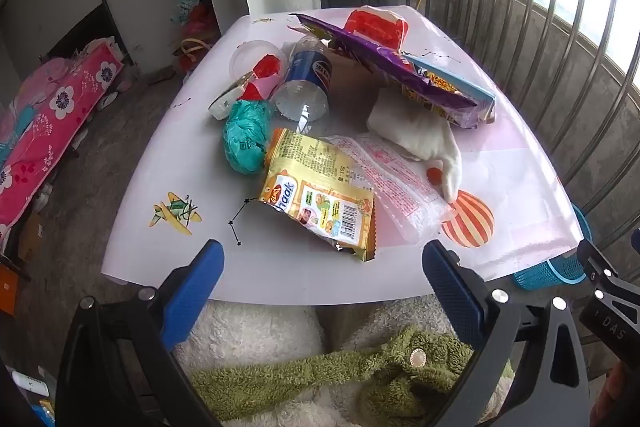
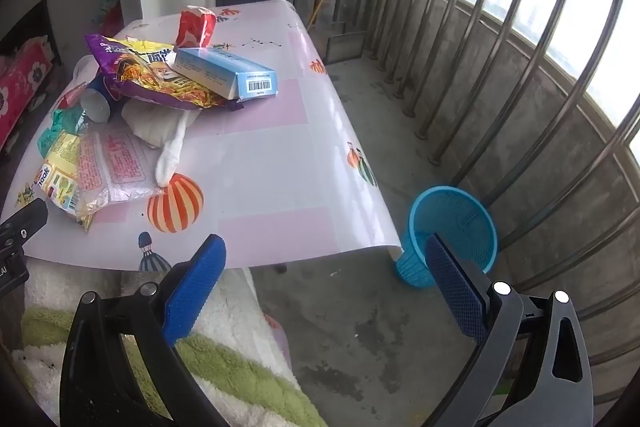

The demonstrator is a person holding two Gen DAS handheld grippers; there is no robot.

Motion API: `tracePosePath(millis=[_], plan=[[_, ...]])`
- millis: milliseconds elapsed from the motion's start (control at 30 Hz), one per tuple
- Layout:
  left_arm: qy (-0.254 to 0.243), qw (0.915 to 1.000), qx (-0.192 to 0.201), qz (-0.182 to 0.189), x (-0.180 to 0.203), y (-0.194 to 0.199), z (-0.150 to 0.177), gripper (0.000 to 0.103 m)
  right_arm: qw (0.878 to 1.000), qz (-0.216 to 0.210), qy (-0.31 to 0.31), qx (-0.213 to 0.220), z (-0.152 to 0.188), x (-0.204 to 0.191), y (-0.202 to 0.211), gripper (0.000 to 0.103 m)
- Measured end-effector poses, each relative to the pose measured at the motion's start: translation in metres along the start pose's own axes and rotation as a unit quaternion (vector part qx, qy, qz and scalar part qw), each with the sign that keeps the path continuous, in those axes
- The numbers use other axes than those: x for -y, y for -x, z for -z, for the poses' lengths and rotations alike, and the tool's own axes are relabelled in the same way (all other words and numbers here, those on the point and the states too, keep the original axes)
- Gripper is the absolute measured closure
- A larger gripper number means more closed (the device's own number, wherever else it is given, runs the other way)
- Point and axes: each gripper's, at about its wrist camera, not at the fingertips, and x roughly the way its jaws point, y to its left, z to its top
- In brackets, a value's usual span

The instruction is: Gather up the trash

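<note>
While nothing has yet been lifted, the lot stands as follows, largest first.

Table (image 1: 132, 247): white, printed with balloons and planes; all the trash lies on its far and middle part.

Bin (image 2: 454, 235): blue mesh basket on the floor just beside the table's right corner, empty as far as can be seen.

Purple bag (image 1: 384, 67): topmost of the heap, with a blue box (image 2: 226, 73) lying on it and a red pack (image 1: 378, 27) behind.

Bottle (image 1: 306, 83): clear, blue label, on its side beside a plastic cup (image 1: 256, 61).

Clear wrapper (image 1: 396, 183): flat, pink print, partly under the yellow packet (image 1: 320, 205), which lies nearest the edge.

White cloth (image 1: 420, 135): crumpled, under the purple bag's edge.

Green wad (image 1: 244, 135): balled, touching the yellow packet.

Left gripper (image 1: 322, 281): spread wide, empty, hovering at the near table edge in front of the yellow packet.

Right gripper (image 2: 326, 279): likewise wide and empty, over the floor between table and bin.

Step, by my reckoning: the opening pick. Next move likely calls for the left gripper to go forward and down, pinching the yellow packet's raised edge, then carrying it to the bin.
</note>
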Motion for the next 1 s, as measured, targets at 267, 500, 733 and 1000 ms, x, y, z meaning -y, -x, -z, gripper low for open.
tracePosePath(millis=[267, 500, 733, 1000], plan=[[-0.002, 1.0, -0.002, -0.001, 0.0024, 0.0033, -0.003, 0.006, 1.0, 0.001, 0.0, 0.001, -0.0002, -0.0005, -0.0003, 0.008], [-0.001, 1.0, -0.004, -0.003, 0.0022, 0.0011, -0.0023, 0.006, 1.0, 0.001, 0.0, 0.0, -0.0005, -0.0007, -0.0011, 0.008], [-0.001, 1.0, -0.004, -0.002, -0.002, -0.0032, 0.0013, 0.006, 1.0, 0.0, 0.0, 0.0, -0.0009, -0.002, 0.0, 0.008], [-0.001, 1.0, -0.005, -0.003, -0.0024, -0.0042, 0.0013, 0.006, 1.0, 0.0, 0.0, -0.001, -0.0012, -0.0035, 0.0009, 0.008]])
